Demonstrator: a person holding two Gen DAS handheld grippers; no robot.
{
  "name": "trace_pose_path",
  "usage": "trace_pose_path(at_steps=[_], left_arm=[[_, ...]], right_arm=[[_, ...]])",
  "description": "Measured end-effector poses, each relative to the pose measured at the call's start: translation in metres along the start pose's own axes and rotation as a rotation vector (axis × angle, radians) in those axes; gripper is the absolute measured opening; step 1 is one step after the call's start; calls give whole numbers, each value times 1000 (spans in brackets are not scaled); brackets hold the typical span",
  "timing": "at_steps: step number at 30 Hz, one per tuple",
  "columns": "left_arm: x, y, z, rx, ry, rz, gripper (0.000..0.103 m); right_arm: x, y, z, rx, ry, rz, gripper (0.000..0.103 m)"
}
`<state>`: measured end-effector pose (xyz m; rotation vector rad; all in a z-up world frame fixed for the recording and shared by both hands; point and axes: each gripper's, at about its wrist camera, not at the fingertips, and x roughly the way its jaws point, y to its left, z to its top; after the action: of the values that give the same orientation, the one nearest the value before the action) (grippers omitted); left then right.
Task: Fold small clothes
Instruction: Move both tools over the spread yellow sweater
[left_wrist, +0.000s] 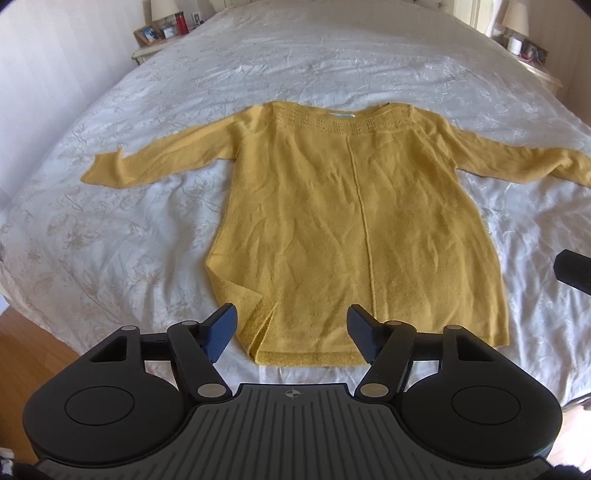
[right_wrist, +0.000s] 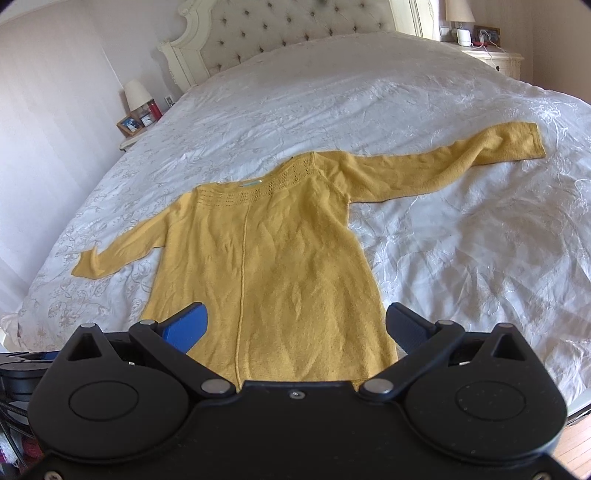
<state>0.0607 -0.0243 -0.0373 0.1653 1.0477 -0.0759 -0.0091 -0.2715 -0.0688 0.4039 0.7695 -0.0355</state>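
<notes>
A mustard-yellow knitted sweater (left_wrist: 332, 221) lies flat on the bed, neckline away from me, both sleeves spread out to the sides. It also shows in the right wrist view (right_wrist: 266, 258). Its bottom left corner is folded up a little near the side slit. My left gripper (left_wrist: 291, 328) is open and empty, hovering over the hem at its left part. My right gripper (right_wrist: 295, 325) is open and empty, over the hem's right part. A black part of the right gripper (left_wrist: 574, 271) shows at the right edge of the left wrist view.
The bed has a white embroidered cover (left_wrist: 110, 240) and a tufted headboard (right_wrist: 295, 33). Nightstands with lamps and small items stand at both sides of the bed head (left_wrist: 162, 29) (right_wrist: 480, 37). Wooden floor (left_wrist: 33, 350) shows at the bed's near left corner.
</notes>
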Motion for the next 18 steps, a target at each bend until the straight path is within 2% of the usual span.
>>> trace_pose_path(at_steps=[6,12,18], left_arm=[[25,27,6,-76,20,-91,64],[57,45,5,-30,75,-23,64],[94,69,-1,-88,145,6,65]], right_arm=[[17,2,8,0,26,-35,102],[31,8,11,2,86,-74,102],[50,22,10,-31,162,-103,102]])
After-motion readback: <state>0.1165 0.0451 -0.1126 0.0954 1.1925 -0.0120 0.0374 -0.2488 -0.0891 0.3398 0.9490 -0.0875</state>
